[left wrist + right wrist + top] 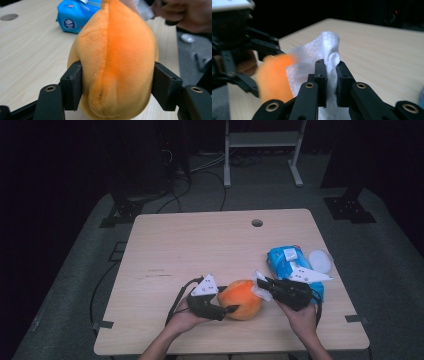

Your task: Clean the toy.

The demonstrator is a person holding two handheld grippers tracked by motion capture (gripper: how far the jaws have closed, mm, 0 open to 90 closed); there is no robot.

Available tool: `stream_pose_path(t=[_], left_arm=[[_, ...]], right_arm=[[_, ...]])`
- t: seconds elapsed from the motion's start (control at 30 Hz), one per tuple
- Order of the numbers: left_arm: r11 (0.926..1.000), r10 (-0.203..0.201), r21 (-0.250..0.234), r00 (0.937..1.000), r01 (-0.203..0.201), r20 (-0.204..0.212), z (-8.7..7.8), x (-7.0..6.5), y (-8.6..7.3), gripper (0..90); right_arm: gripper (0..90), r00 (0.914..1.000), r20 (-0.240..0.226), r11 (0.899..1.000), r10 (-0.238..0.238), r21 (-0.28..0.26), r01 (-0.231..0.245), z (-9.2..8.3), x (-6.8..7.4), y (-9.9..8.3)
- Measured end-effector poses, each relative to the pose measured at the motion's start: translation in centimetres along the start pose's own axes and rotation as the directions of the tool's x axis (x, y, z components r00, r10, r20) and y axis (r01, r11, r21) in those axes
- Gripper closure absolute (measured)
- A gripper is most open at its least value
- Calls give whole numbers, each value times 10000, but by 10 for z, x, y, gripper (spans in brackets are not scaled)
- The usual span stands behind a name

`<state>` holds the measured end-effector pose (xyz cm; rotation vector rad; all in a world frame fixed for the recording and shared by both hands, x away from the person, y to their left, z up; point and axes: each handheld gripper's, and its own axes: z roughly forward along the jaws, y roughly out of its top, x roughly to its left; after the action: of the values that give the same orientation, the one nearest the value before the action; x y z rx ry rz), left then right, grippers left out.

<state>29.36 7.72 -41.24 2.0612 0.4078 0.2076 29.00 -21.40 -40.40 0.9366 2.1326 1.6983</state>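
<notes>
An orange plush toy (241, 299) lies near the front edge of the bench (200, 245), right of centre. The left gripper (226, 310) has its jaws part open and pressed on the toy's two sides, holding it. The right gripper (261, 284), just right of the toy, has its jaws nearly closed on a white tissue (322, 50) touching the toy. A blue tissue pack (285, 262) lies farther right.

In the right gripper view the orange plush toy (274, 77) is a blur, its lower part cut off behind the left tongs (242, 75). The white tissue (322, 50) runs out of frame below. In the left gripper view the blue wipes pack (75, 17) is cropped at the top edge and half hidden behind the toy.
</notes>
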Motion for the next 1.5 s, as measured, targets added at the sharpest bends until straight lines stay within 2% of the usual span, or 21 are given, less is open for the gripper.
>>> stream_pose_path(t=[0.07, 0.2, 0.27, 0.33, 0.37, 0.47, 0.5, 0.6, 0.7, 0.77, 0.8, 0.83, 1.03, 1.1, 1.17, 1.2, 1.27, 1.3, 1.33, 1.4, 1.5], left_arm=[[9998, 189, 82, 9998, -188, -117, 1, -5, 3, 357], [9991, 404, 160, 9991, -401, -162, 2, -11, 4, 372], [9991, 385, 168, 9992, -383, -68, 1, -10, 3, 371], [9995, 316, 66, 9991, -318, 292, 3, -8, 2, 343], [9997, 215, 57, 9983, -218, 542, 5, -7, 0, 301], [9993, -152, -330, 9973, 176, 717, 8, -2, -3, 253], [9989, -155, -425, 9978, 182, 645, 9, -3, -3, 271], [9984, 175, -543, 9994, -158, 309, 12, -10, -2, 336], [9981, 184, -589, 9994, -167, 288, 14, -12, -1, 351], [9981, 248, -576, 9989, -225, 397, 16, -13, -2, 325], [9981, 225, -576, 9988, -201, 428, 16, -12, -3, 292], [9979, 135, -645, 9988, -105, 461, 16, -12, -3, 287], [9969, 380, -704, 9974, -337, 612, 19, -14, -5, 339], [9966, 413, -737, 9971, -366, 637, 20, -15, -5, 339], [9965, 436, -735, 9971, -390, 620, 21, -15, -5, 325], [9967, 395, -734, 9976, -353, 570, 21, -14, -4, 308], [9988, 51, -480, 9993, -33, 372, 24, -12, -4, 191], [9992, -177, -347, 9987, 194, 484, 26, -10, -5, 131], [9983, -369, -426, 9972, 397, 649, 27, -8, -7, 131], [9984, -244, -492, 9973, 279, 694, 26, -8, -8, 216], [9980, 33, -636, 9991, -6, 427, 22, -12, -5, 337]], right_arm=[[808, 9989, -440, 9993, -165, -335, 150, 0, 8, 4], [808, 9921, -999, 9970, -755, -233, 735, 9, 27, 7], [810, 9924, -946, 9969, -784, -115, 777, 10, 28, 7], [810, 9943, -817, 9976, -689, 49, 695, 10, 24, 7], [810, 9949, -771, 9977, -645, 147, 659, 10, 21, 6], [810, 9958, -302, 9951, -864, 458, 877, 10, 17, 3], [809, 9971, -369, 9967, -661, 452, 678, 9, 15, 3], [808, 9970, -388, 9967, -672, 431, 689, 9, 18, 4], [808, 9911, -1074, 9963, -784, 273, 818, 13, 28, 3], [807, 9838, -1330, 9911, -1206, 409, 1270, 17, 38, 5], [807, 9818, -1137, 9857, -1522, 553, 1593, 19, 42, 6], [808, 9818, -1053, 9846, -1579, 588, 1647, 19, 41, 6], [807, 9941, -159, 9918, -1068, 683, 1077, 9, 16, 7], [806, 9954, 12, 9924, -958, 782, 954, 6, 9, 6], [806, 9969, -50, 9936, -788, 810, 790, 5, 5, 4], [806, 9966, -23, 9930, -828, 847, 827, 5, 5, 3], [808, 9953, -1, 9908, -971, 946, 967, 6, 8, 3], [808, 9948, -10, 9900, -1019, 979, 1015, 6, 10, 4], [808, 9948, -48, 9901, -1016, 969, 1016, 6, 10, 4], [809, 9952, -105, 9907, -971, 950, 977, 6, 11, 4], [809, 9946, -403, 9919, -954, 801, 984, 8, 18, 5]])
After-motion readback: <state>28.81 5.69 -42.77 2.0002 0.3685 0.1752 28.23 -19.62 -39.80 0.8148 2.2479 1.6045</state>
